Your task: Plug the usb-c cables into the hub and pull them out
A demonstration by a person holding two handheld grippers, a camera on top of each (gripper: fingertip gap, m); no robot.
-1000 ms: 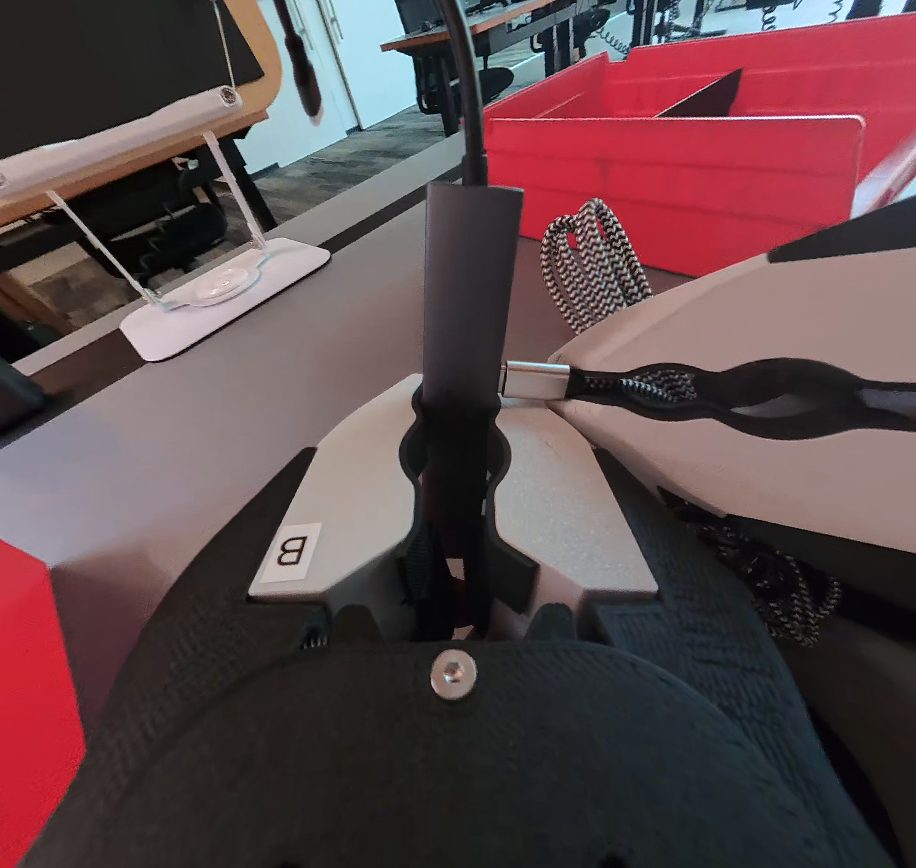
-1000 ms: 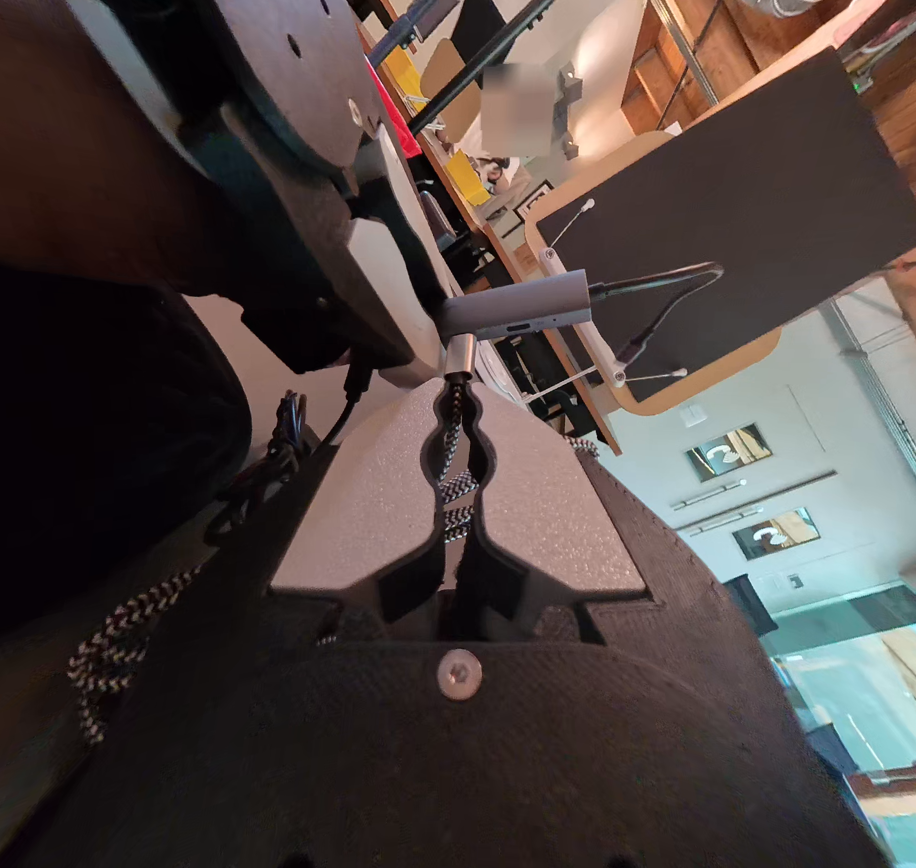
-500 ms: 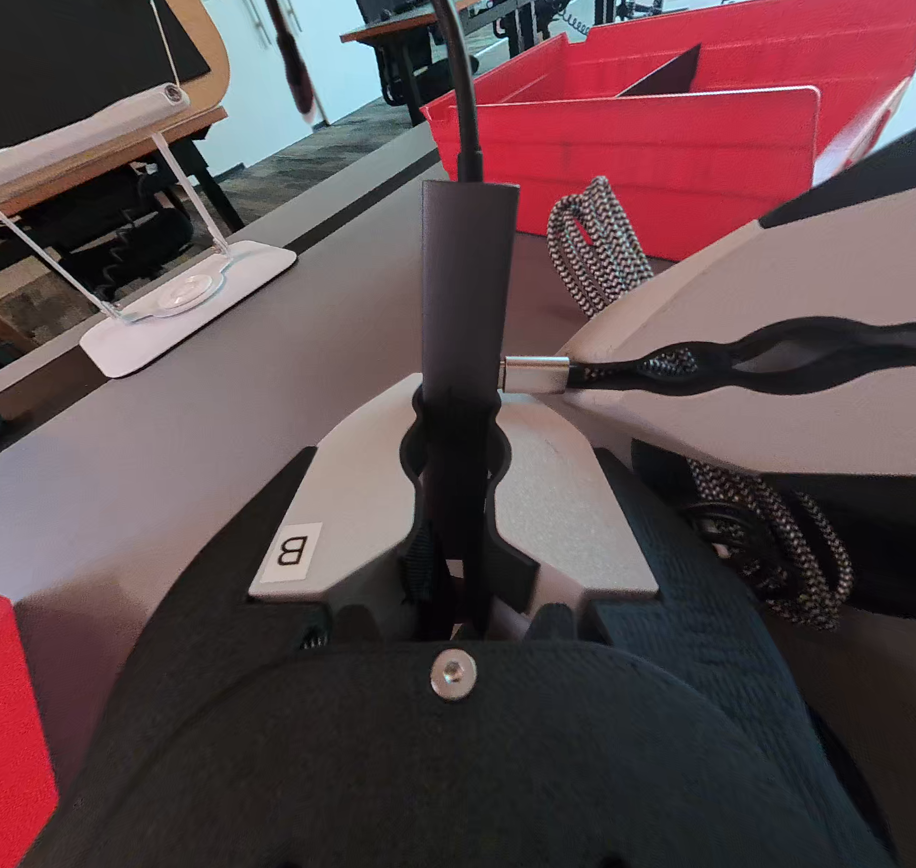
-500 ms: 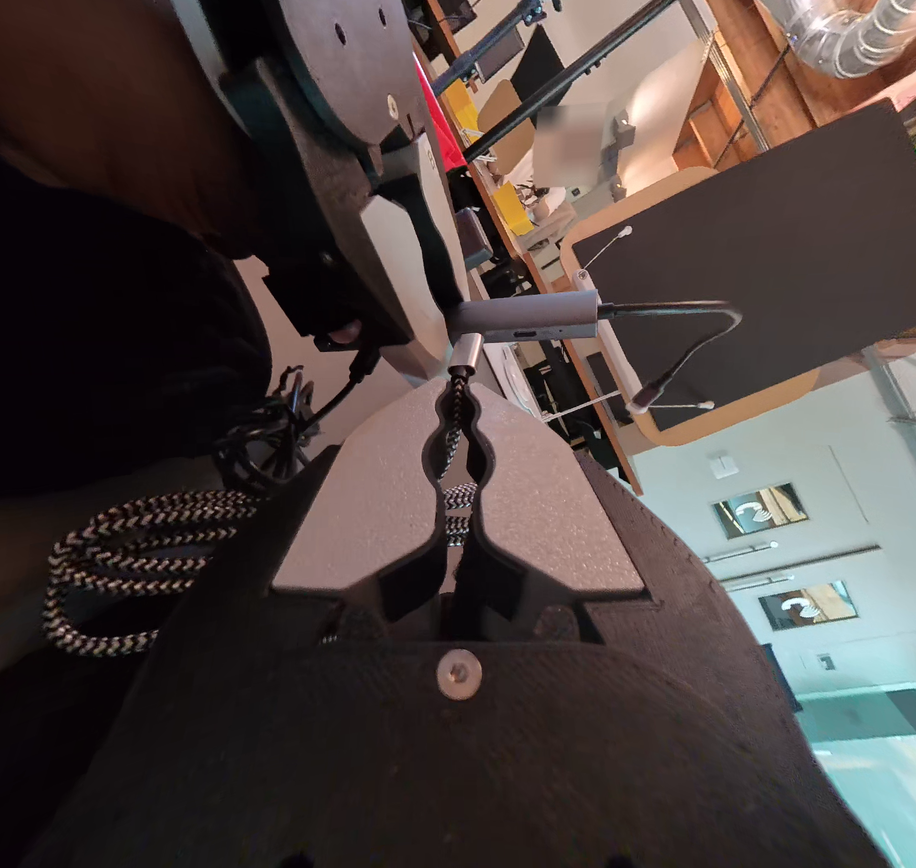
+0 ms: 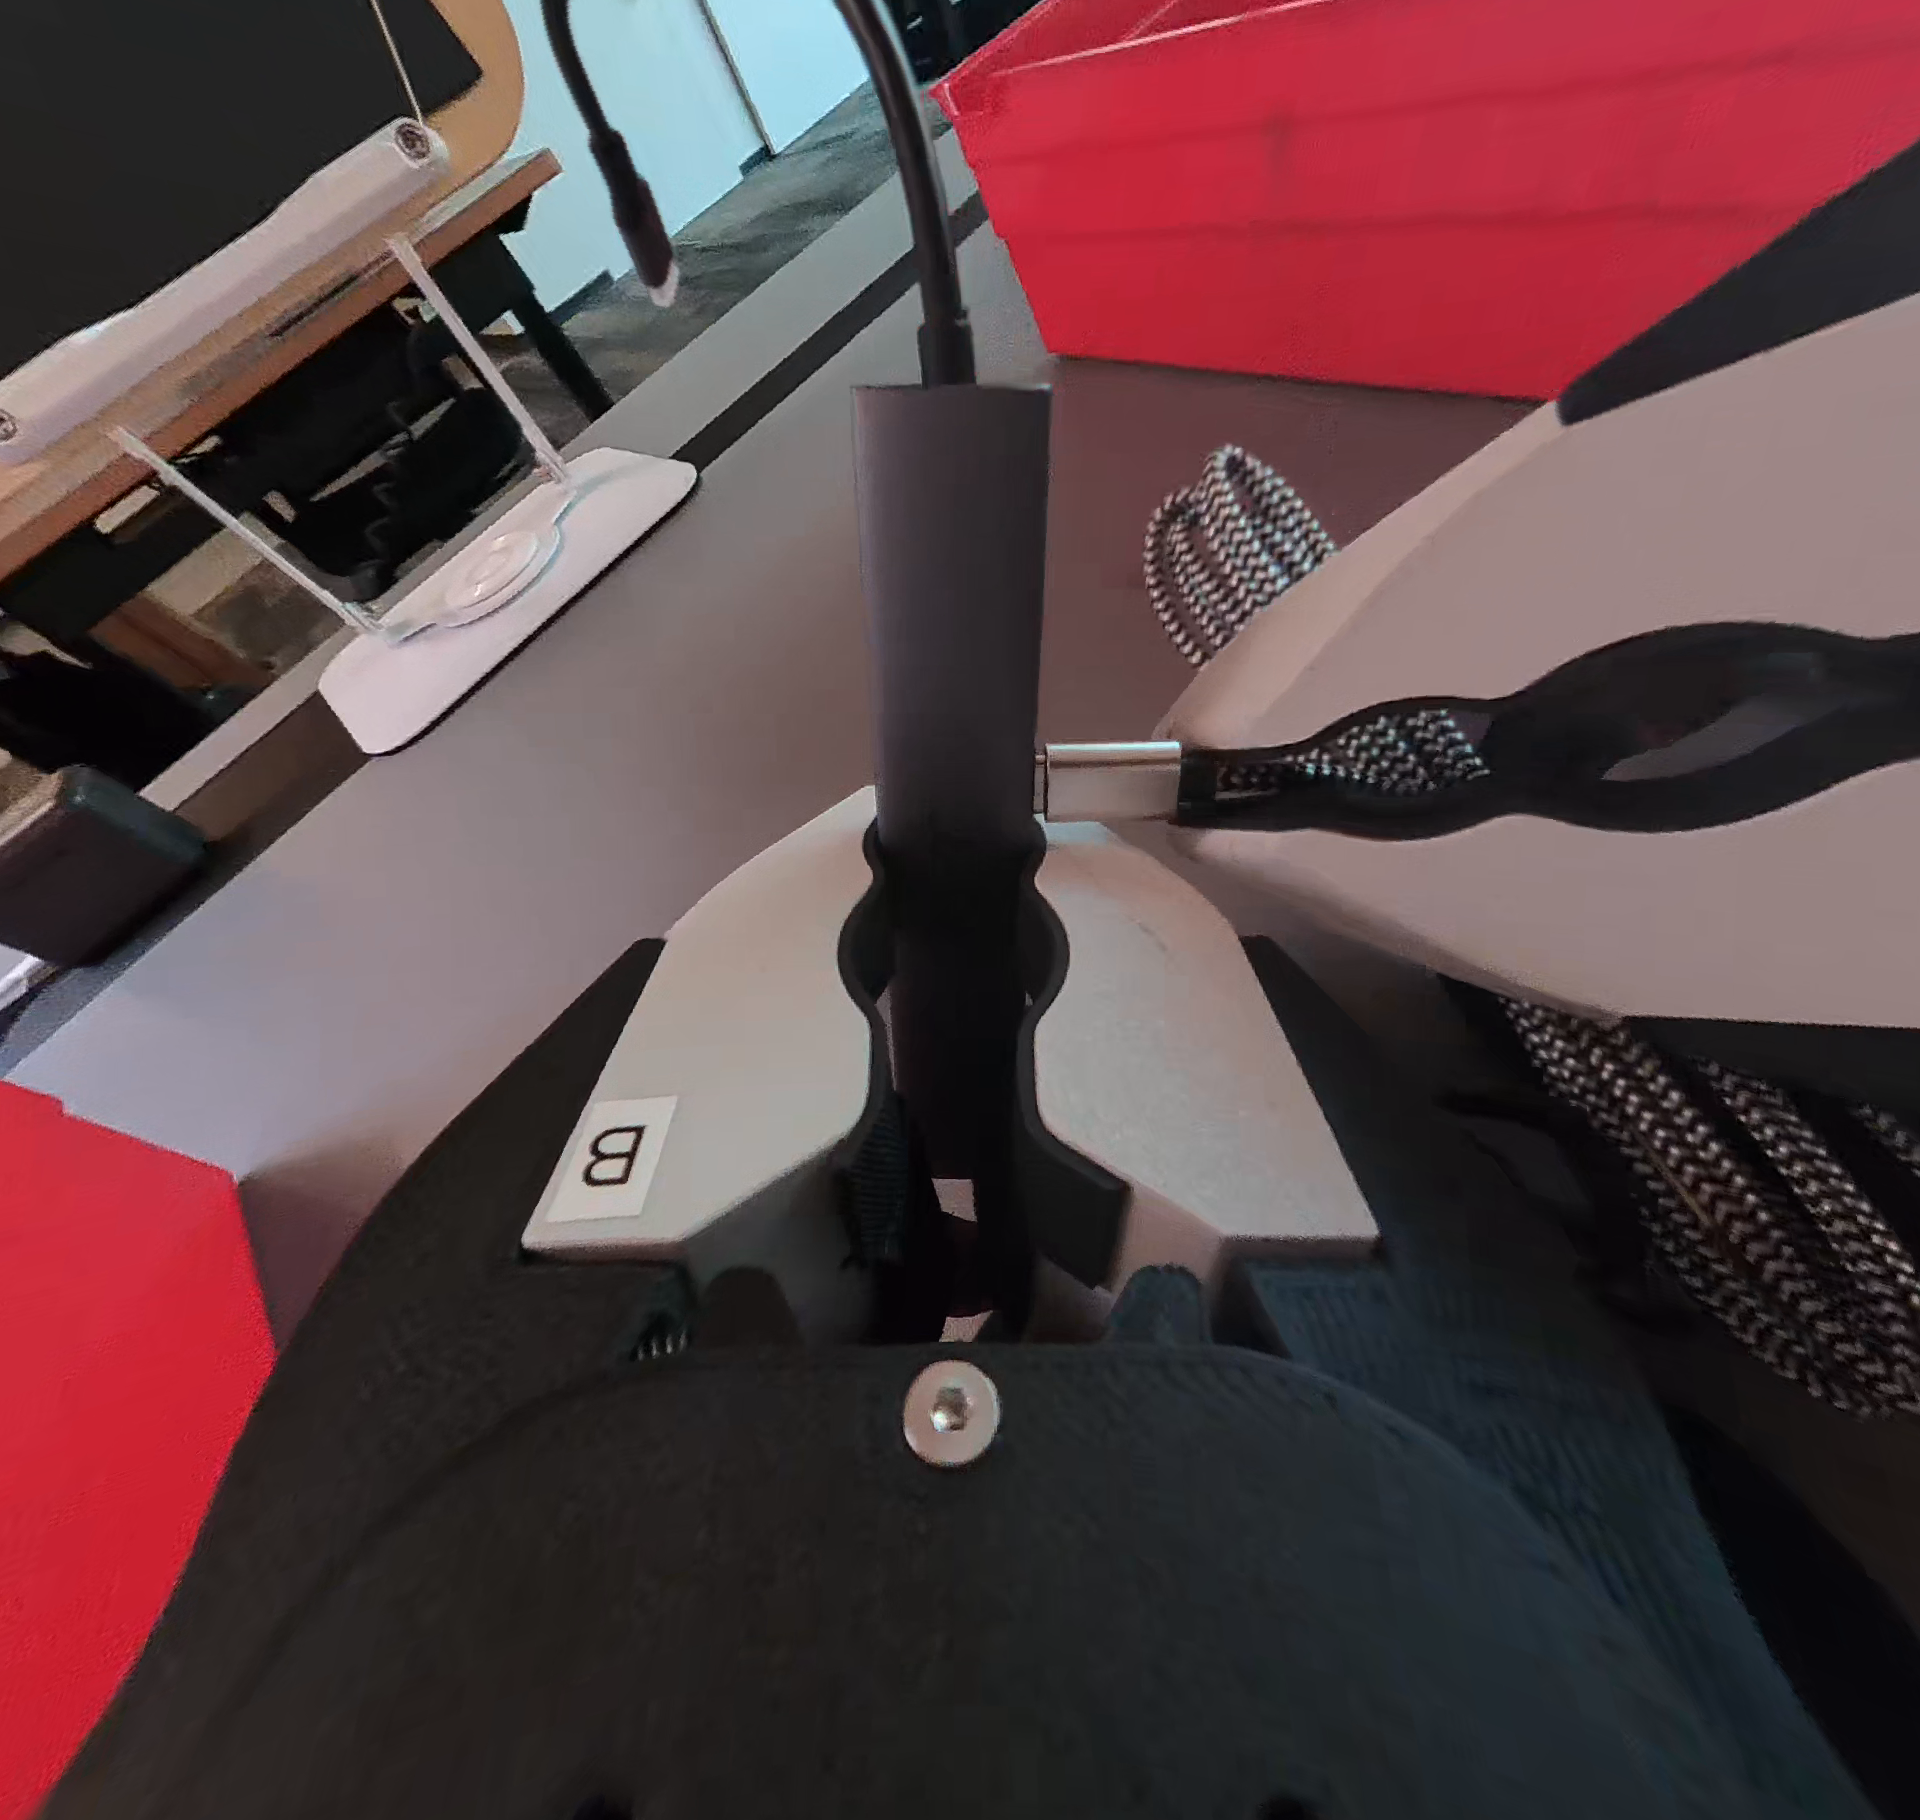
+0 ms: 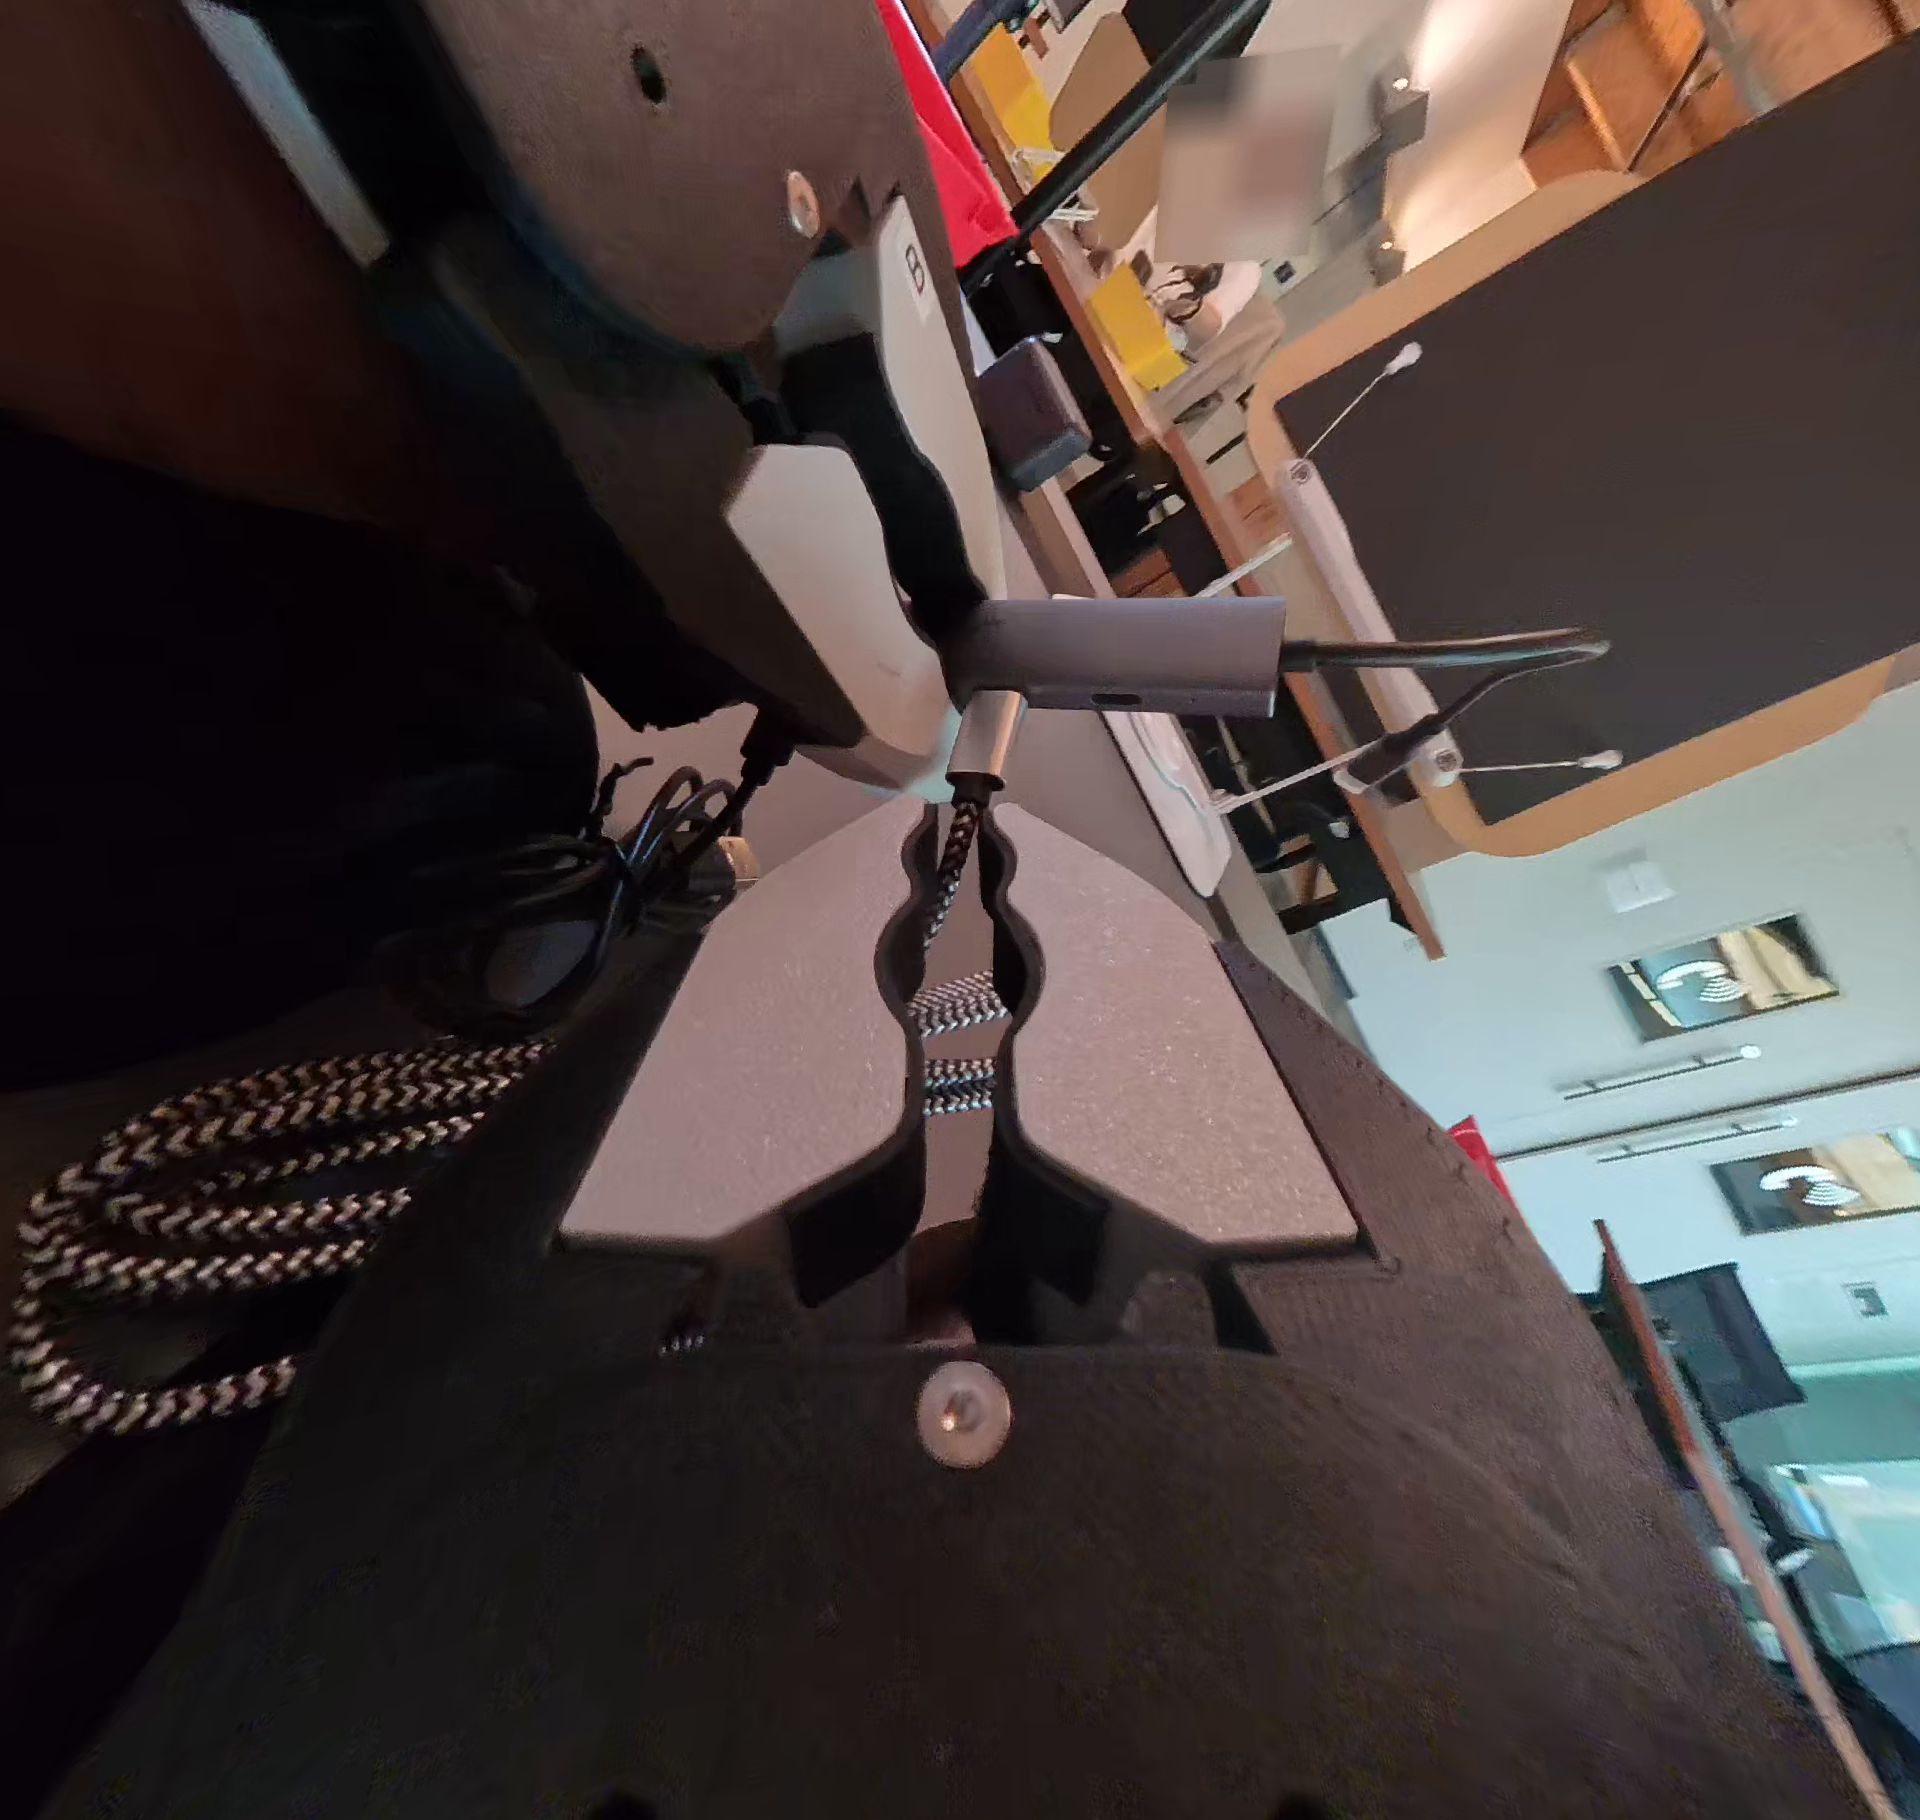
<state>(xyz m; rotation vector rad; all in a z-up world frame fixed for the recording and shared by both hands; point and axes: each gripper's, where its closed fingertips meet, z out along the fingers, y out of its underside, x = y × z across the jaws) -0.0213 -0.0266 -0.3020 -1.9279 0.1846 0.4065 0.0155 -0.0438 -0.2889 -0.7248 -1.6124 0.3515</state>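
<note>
Left tongs [image 5: 951, 897] clamp hub [image 5: 951, 607] upright; right tongs [image 6: 961, 835] pinch braided usb-c cable [image 6: 951, 871], silver plug [image 5: 1110, 781] seated at hub side. We brace hub, pull straight along plug axis, no twisting.

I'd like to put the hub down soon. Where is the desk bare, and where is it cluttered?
Bare: the grey desk left of the hub, between the white stand and the near red bin. Crowded: the right, with the braided cable, the far red bin and the right tool.

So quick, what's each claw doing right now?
Left claw: closed on the hub.
Right claw: closed on the braided cable.
</note>
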